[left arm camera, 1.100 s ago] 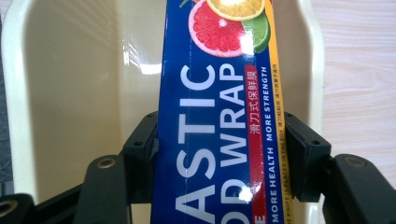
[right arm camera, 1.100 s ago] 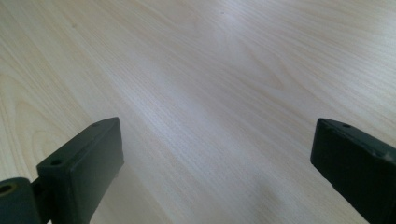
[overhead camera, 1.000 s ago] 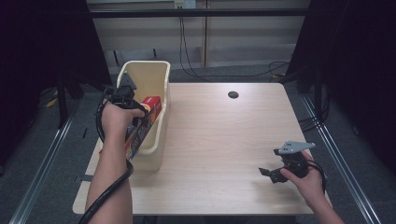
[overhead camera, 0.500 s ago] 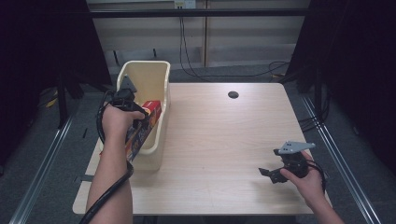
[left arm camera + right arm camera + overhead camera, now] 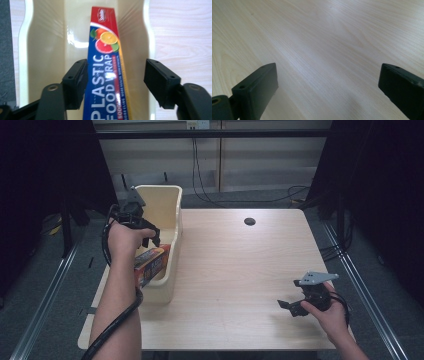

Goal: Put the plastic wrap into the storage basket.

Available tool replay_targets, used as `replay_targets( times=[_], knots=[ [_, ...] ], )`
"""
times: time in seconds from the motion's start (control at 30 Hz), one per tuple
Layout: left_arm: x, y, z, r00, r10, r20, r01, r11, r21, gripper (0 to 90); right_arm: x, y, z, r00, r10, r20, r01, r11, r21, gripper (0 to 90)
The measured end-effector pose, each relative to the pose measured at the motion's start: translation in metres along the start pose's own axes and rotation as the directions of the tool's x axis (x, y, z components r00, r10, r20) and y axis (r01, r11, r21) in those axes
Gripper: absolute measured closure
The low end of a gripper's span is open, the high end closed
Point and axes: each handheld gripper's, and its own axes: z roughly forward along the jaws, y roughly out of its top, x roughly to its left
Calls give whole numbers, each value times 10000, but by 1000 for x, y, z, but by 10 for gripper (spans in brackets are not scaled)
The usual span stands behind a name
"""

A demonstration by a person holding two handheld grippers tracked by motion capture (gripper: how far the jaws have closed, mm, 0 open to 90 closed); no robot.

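A long red and blue box of plastic food wrap (image 5: 152, 260) (image 5: 105, 62) lies lengthwise in the cream plastic bin (image 5: 170, 195) (image 5: 45, 50) at the table's left edge. My left gripper (image 5: 151, 236) (image 5: 116, 80) hangs just above the box. Its jaws have just been opening and stand apart on either side of the box without pressing it. My right gripper (image 5: 291, 307) (image 5: 327, 85) rests low over the bare wood near the front right, open, with nothing between its fingers.
The light wooden table (image 5: 240, 265) (image 5: 324, 37) has a dark cable hole (image 5: 249, 221) near its far edge. Cables trail on the floor behind it. Dark curtains hang at both sides.
The left gripper has let go of the food wrap box and risen a little; the box now lies lower in the bin. The right hand has stayed in place.
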Motion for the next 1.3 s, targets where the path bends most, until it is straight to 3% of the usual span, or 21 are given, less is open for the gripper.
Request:
replay_targets(
  times=[0.1,0.4,0.57,0.73,1.03,1.1,1.13,1.17,1.23,1.3],
  knots=[
    [-5,3,-4,9995,217,209,-205,9983,-550,313,0,0,0,10000,0,-3,0,10000,-17,23],
    [-21,6,-9,9953,709,660,-628,9911,-1175,282,-1,0,-1,10000,0,28,1,10000,-39,24],
    [-37,8,-7,9870,1131,1138,-955,9841,-1499,255,0,0,-1,10000,-7,62,7,10000,-47,23],
    [-51,9,-1,9807,1446,1313,-1223,9788,-1644,239,1,0,0,10000,-17,31,17,10000,-17,23],
    [-78,8,12,9636,2054,1710,-1735,9674,-1843,210,1,0,-1,10000,-3,40,3,10000,3,23],
    [-86,7,16,9557,2284,1854,-1922,9619,-1946,208,1,0,-1,10000,-53,50,53,10000,-29,23],
    [-86,7,16,9557,2284,1854,-1922,9619,-1946,203,1,0,-1,10000,-53,50,53,10000,-29,23],
    [-92,6,19,9495,2448,1963,-2054,9578,-2012,198,1,0,-1,10000,-38,46,38,10000,-27,24],
    [-94,5,20,9463,2489,2065,-2067,9566,-2055,192,1,0,-1,10000,-26,48,26,10000,-28,23],
    [-100,3,25,9367,2779,2132,-2334,9491,-2114,183,1,0,-1,10000,-42,36,42,10000,-47,23]
  ],
)
